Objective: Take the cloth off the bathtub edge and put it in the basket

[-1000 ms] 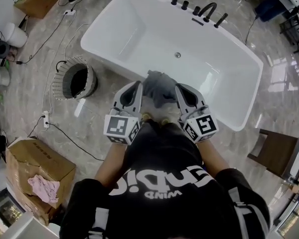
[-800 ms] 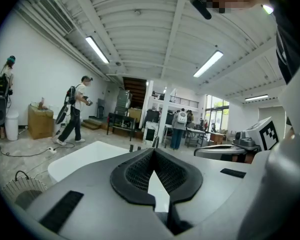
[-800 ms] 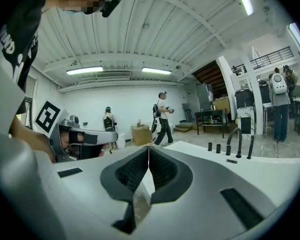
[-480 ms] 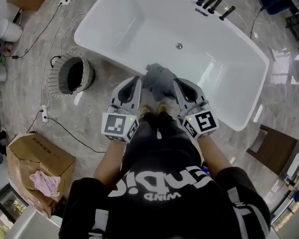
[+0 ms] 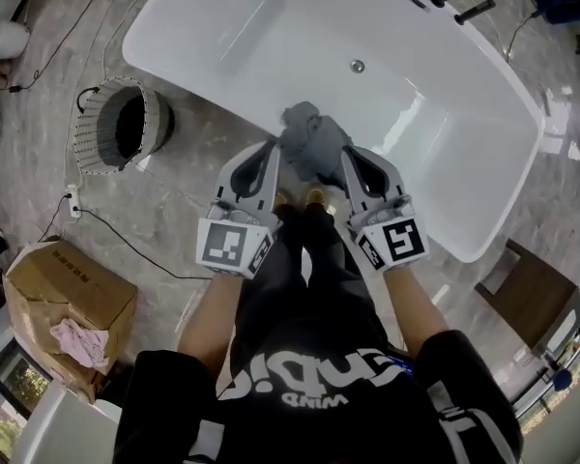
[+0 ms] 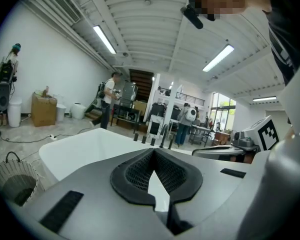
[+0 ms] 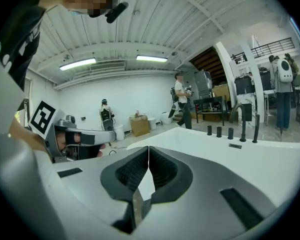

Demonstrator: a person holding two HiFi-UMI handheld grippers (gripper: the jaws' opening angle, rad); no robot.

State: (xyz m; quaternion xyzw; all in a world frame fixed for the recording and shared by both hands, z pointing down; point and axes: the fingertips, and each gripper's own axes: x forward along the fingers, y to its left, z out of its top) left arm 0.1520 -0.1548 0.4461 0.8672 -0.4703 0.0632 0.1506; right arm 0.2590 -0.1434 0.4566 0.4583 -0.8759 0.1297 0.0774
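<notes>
the white bathtub (image 5: 251,37) fills the top of my head view. the wicker basket (image 5: 123,129) stands on the floor off its left end, well apart from the grey cloth (image 5: 309,141), which lies bunched on the tub's near rim. i judge the step in hand is the reach for the pick. to do it well i'd part one pair of jaws first, take a thick fold on top of the bunch rather than scrape the slick rim, then lift clear. the left gripper (image 5: 268,155) and right gripper (image 5: 354,159) flank the cloth, tips just beside it, held nearly level. both pairs of jaws are pressed together, nothing between them.
</notes>
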